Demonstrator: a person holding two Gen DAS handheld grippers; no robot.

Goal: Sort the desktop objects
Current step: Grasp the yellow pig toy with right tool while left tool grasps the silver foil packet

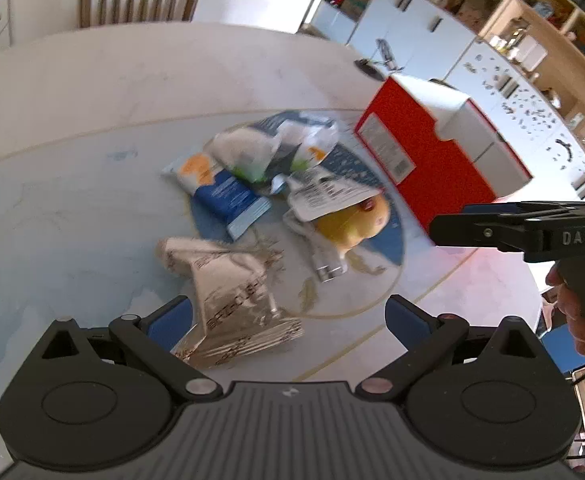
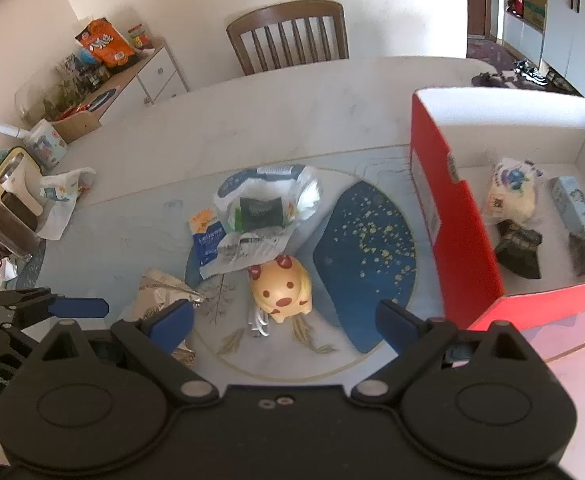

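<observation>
A pile lies on the round blue mat (image 2: pixel 366 236): a yellow pig toy (image 2: pixel 282 290), a blue-and-orange packet (image 1: pixel 222 192), white plastic bags (image 2: pixel 266 204) and a crumpled beige wrapper (image 1: pixel 228 292). My left gripper (image 1: pixel 288 320) is open, hovering over the beige wrapper, which lies next to its left finger. My right gripper (image 2: pixel 284 320) is open above the pig toy (image 1: pixel 352 222). The red box (image 2: pixel 452 224) at the right holds several items, among them a white pouch (image 2: pixel 512 192) and a dark packet (image 2: pixel 520 250). The right gripper (image 1: pixel 492 228) shows side-on in the left wrist view, and the left gripper's blue fingertip (image 2: pixel 78 307) in the right wrist view.
A wooden chair (image 2: pixel 292 36) stands behind the white table (image 2: pixel 272 116). Clutter, a cup (image 2: pixel 46 146) and containers sit at the table's left end. A sideboard (image 2: pixel 132 76) with snack bags stands by the wall. Shelving and cabinets (image 1: pixel 492 52) fill the right side.
</observation>
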